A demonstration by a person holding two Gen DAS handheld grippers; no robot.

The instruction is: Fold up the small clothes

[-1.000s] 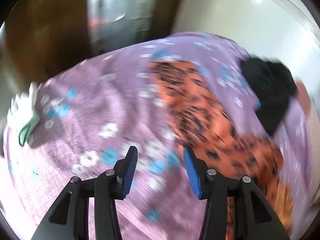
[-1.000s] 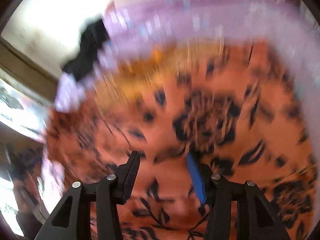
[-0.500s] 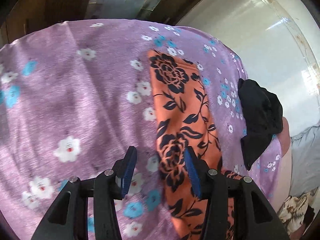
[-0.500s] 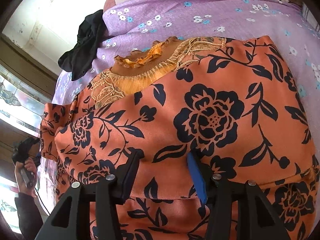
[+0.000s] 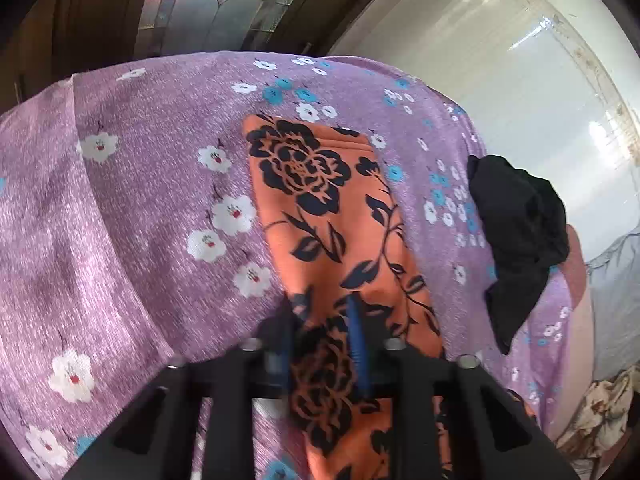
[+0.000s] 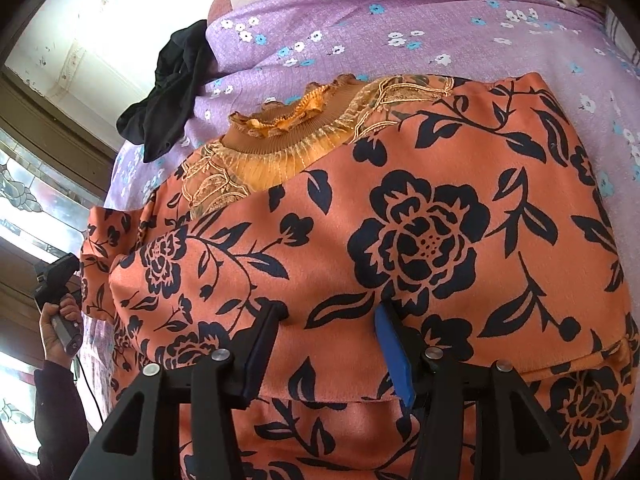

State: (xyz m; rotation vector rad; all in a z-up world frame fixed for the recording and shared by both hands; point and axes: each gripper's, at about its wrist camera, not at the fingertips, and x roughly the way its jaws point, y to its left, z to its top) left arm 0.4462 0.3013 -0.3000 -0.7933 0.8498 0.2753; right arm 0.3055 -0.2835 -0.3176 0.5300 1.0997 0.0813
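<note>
An orange garment with black flowers [image 6: 420,240] lies spread on a purple flowered bedsheet [image 6: 400,20]. Its gold ruffled collar [image 6: 288,128] points away from me. My right gripper [image 6: 328,316] is open, its fingers pressed onto the garment near its folded lower edge. In the left wrist view a long sleeve of the same garment [image 5: 320,208] stretches away over the sheet [image 5: 120,208]. My left gripper [image 5: 320,320] has its jaws closing around the sleeve, the cloth bunched between the blue pads; the fingers are blurred.
A crumpled black garment [image 5: 520,232] lies at the sheet's far edge, also in the right wrist view [image 6: 176,88]. A white wall and stained-glass window lie beyond. The person's left hand holding the other gripper [image 6: 56,300] shows at the left edge.
My left gripper moved right over the sleeve and its jaws narrowed around it. The right gripper stayed in place, open on the garment.
</note>
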